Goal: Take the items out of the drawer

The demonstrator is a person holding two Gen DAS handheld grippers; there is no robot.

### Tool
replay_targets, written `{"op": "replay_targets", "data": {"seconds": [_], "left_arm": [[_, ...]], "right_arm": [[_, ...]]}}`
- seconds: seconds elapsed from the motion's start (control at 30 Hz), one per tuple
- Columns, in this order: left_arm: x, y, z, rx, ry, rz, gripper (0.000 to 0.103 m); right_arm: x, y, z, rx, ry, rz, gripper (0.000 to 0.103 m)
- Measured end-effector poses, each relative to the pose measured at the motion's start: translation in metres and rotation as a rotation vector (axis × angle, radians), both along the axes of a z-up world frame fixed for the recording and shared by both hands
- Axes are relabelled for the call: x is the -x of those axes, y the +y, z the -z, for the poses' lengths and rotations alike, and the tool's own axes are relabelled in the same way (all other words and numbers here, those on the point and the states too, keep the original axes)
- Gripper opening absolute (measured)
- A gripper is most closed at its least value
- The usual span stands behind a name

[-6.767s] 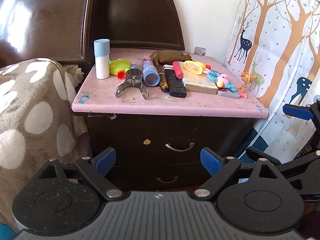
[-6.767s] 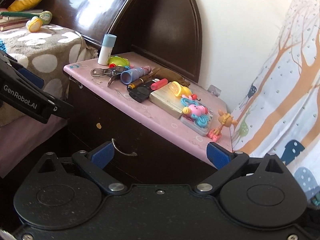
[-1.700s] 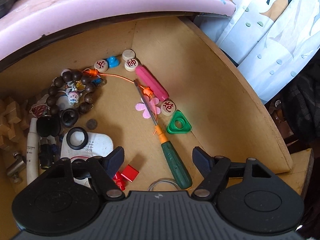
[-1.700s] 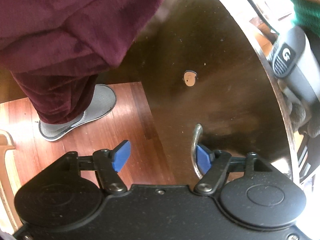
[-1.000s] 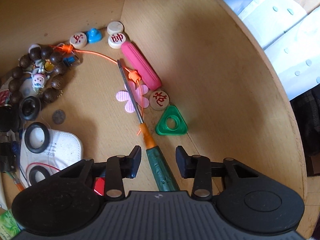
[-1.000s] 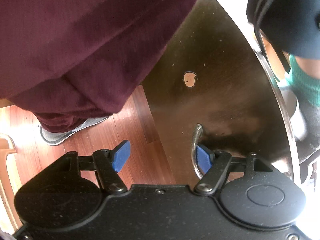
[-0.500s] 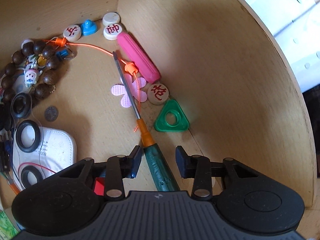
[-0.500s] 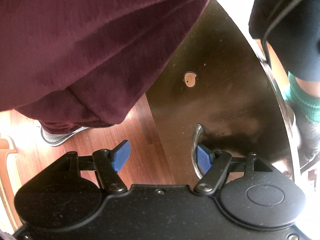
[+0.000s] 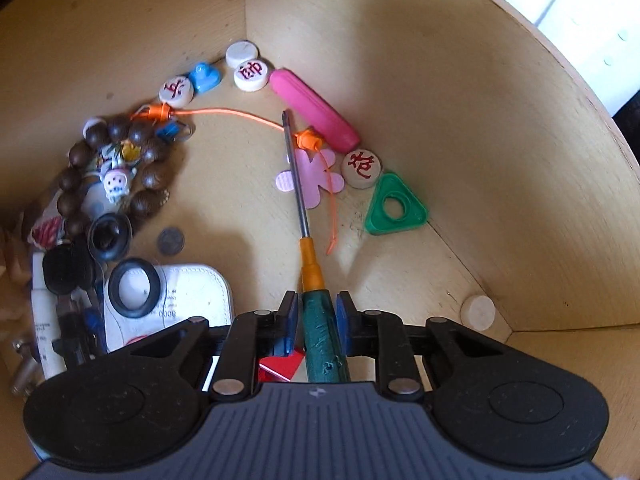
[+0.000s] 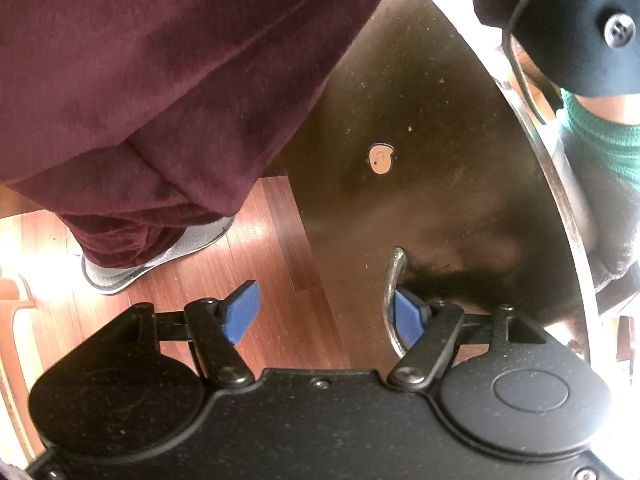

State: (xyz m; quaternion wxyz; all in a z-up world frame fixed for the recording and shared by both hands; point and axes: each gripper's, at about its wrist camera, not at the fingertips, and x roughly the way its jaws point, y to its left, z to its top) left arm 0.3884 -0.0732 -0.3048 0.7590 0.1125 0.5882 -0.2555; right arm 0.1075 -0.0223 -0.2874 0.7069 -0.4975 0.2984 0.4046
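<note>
In the left wrist view I look down into an open wooden drawer. My left gripper is shut on the green handle of a screwdriver whose orange collar and metal shaft point away over a pink paper flower. In the right wrist view my right gripper is open, its right finger hooked behind the metal drawer handle on the dark drawer front.
In the drawer lie a pink case, a green triangle, round game pieces, a bead bracelet, an orange cord, black rings and a white pad. A maroon-clad leg is over the wood floor.
My left gripper has closed from open onto the screwdriver handle and moved a little deeper into the drawer. The right gripper has stayed on the drawer handle.
</note>
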Motion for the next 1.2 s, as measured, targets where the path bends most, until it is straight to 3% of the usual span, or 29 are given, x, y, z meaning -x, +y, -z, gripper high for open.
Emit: {"op": "replay_targets", "data": {"seconds": [0.47, 0.87, 0.97, 1.1, 1.2], "left_arm": [[-0.003, 0.005, 0.008, 0.045, 0.02, -0.056, 0.017], [0.025, 0.04, -0.042, 0.19, -0.005, -0.096, 0.017], [0.02, 0.043, -0.037, 0.176, -0.009, -0.102, 0.017], [0.02, 0.049, -0.049, 0.216, -0.034, -0.105, 0.017], [0.024, 0.052, -0.066, 0.266, -0.057, -0.098, 0.017]], "right_arm": [[-0.005, 0.005, -0.002, 0.002, 0.002, -0.003, 0.08], [0.003, 0.0, 0.003, 0.012, -0.006, -0.016, 0.08], [0.017, -0.003, -0.005, 0.011, -0.006, -0.016, 0.08], [0.018, 0.003, 0.024, 0.021, -0.01, -0.017, 0.082], [0.015, 0.005, 0.025, 0.025, -0.008, -0.014, 0.082]]}}
